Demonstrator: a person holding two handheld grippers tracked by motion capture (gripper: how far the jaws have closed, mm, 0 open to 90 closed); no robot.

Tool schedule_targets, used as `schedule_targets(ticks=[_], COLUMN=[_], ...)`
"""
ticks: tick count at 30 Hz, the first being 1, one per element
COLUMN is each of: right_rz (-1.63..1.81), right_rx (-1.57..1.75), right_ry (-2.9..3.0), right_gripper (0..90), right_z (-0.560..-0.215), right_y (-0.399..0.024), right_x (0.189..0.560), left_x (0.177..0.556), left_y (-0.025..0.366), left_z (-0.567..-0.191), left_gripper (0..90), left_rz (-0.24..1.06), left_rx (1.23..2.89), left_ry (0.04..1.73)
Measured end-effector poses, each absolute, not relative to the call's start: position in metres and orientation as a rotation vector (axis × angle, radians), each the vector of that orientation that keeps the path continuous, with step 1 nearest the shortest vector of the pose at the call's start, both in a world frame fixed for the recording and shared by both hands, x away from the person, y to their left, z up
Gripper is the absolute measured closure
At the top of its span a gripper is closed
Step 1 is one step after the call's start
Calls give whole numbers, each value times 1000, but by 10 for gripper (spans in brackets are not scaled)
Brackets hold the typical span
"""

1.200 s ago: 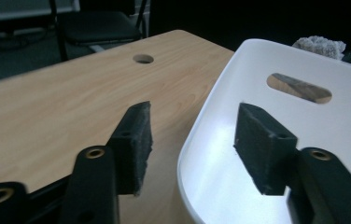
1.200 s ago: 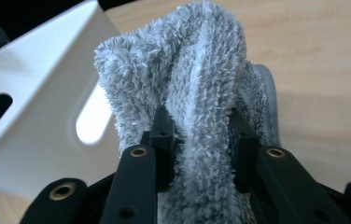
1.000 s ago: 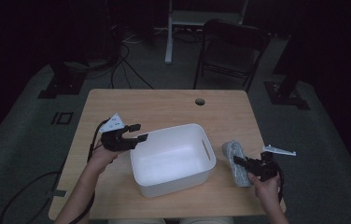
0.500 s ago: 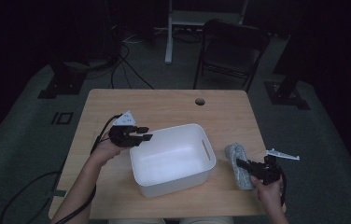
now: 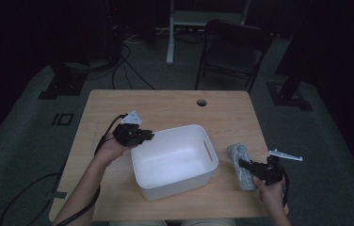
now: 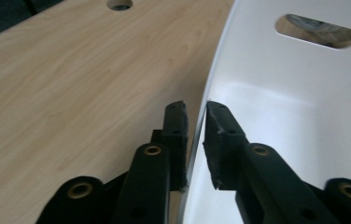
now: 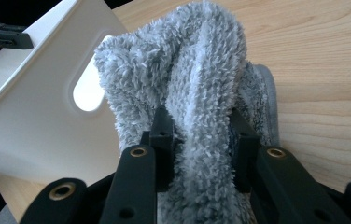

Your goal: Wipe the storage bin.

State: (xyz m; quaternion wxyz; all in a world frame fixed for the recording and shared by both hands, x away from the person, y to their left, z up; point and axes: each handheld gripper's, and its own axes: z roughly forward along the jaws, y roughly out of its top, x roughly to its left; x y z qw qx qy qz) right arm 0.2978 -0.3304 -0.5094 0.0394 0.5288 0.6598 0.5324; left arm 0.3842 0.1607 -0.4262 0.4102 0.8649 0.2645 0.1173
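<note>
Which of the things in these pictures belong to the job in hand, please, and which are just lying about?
In the job:
- white bin, its wall between the left claw's pads, which have just been closing
- grey fluffy cloth, pinched by the right claw

Just about:
- folding chair beyond the wooden table
- cables on the floor

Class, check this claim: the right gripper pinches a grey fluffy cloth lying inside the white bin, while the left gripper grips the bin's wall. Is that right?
Not quite. The grey fluffy cloth lies on the table, outside the white bin, as the high view shows. The right gripper pinches it; the left gripper grips the bin's wall.
</note>
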Motion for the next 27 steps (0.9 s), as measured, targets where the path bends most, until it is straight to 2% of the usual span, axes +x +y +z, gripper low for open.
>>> schedule_targets(ticks=[7,27], right_rz=[1623,1626], right_rx=[1616,1626], right_ry=[2025,2017], right_gripper=[697,697], right_z=[-510,-511], right_y=[-329,-332], right_x=[298,299], left_x=[374,347], left_y=[159,181], left_z=[-425,-430], left_gripper=[836,838], left_rz=[316,413], left_rx=[2174,1955], left_ry=[726,1085])
